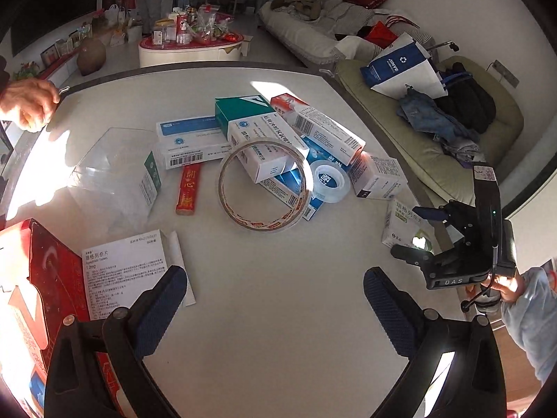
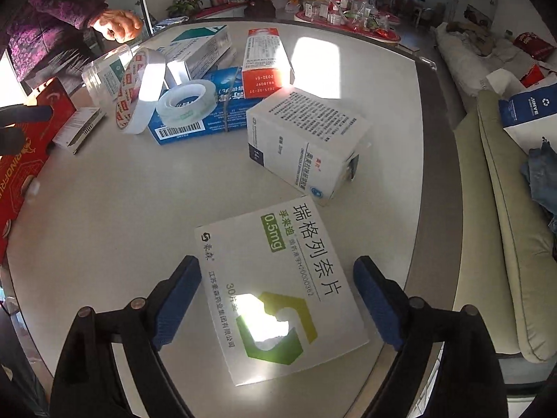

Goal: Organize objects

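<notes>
Both pads of your right gripper stand wide of the flat white box near the table edge, holding nothing; close off-centre and it skids off.

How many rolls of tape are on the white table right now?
2. The large clear packing tape roll with red print leans on the medicine boxes mid-table; the smaller clear tape roll lies beside it on the blue box. More could be hidden.
</notes>
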Demonstrator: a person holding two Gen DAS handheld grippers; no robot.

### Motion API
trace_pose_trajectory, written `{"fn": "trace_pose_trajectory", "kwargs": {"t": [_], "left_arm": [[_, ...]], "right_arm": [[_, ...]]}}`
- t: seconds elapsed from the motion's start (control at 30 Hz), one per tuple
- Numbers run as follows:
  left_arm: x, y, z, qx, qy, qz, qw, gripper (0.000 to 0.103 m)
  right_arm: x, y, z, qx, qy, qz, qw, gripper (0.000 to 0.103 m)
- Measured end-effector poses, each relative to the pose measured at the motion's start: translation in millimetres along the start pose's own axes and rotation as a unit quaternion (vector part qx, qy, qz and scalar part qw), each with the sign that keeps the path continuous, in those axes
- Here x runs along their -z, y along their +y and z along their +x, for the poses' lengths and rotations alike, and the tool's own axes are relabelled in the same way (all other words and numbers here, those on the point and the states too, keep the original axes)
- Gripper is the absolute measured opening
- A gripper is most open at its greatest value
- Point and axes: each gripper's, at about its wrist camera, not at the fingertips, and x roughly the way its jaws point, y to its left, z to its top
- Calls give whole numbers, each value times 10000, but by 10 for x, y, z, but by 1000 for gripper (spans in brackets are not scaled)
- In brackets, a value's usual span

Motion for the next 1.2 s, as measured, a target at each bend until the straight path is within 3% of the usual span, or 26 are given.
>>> {"fn": "trace_pose_trajectory", "kwargs": {"t": [0.03, 0.13, 0.23, 0.33, 0.43, 0.6, 0.67, 0.73, 0.77, 0.83, 0.9, 1.03, 1.13, 1.2], "left_arm": [[-6, 15, 11, -11, 9, -50, 10000, 103], [-43, 9, 94, -239, 58, -102, 9996, 103], [-131, -129, 227, -559, -22, 69, 9984, 103], [-232, -408, 425, -697, -85, 559, 9960, 103], [-280, -623, 668, -745, -101, 1021, 9919, 102], [-321, -597, 931, -810, -71, 961, 9921, 93], [-338, -529, 1022, -883, 50, 898, 9920, 85], [-320, -471, 1095, -985, 170, 853, 9913, 58], [-309, -446, 1073, -885, 84, 819, 9927, 54], [-299, -448, 1046, -954, 45, 888, 9915, 33], [-281, -466, 1013, -1001, 24, 945, 9905, 19], [-199, -454, 849, -763, -135, 897, 9929, 12], [-142, -487, 599, -591, -357, 860, 9939, 12], [-92, -498, 364, -242, -471, 648, 9965, 12]], "right_arm": [[-17, 20, -36, 60, 3, 73, 10000, 78], [-8, 98, -141, 147, -16, 393, 9991, 76], [80, 118, -359, -263, -292, 1107, 9931, 76], [252, 108, -589, -984, -595, 1853, 9759, 76], [444, 126, -774, -1445, -761, 2119, 9635, 77], [797, 169, -977, -1906, -900, 2526, 9443, 77], [889, 177, -1013, -2048, -965, 2721, 9353, 77], [962, 158, -1039, -2169, -1034, 2863, 9275, 77], [1001, 161, -1077, -2202, -1071, 2927, 9243, 77], [1057, 161, -1114, -2288, -1117, 3001, 9193, 77], [1076, 176, -1124, -2360, -1159, 3039, 9157, 77], [1110, 245, -1160, -2487, -1254, 3123, 9082, 77], [1158, 270, -1186, -2584, -1327, 3222, 9010, 77], [1203, 286, -1191, -2670, -1370, 3315, 8945, 77]]}}
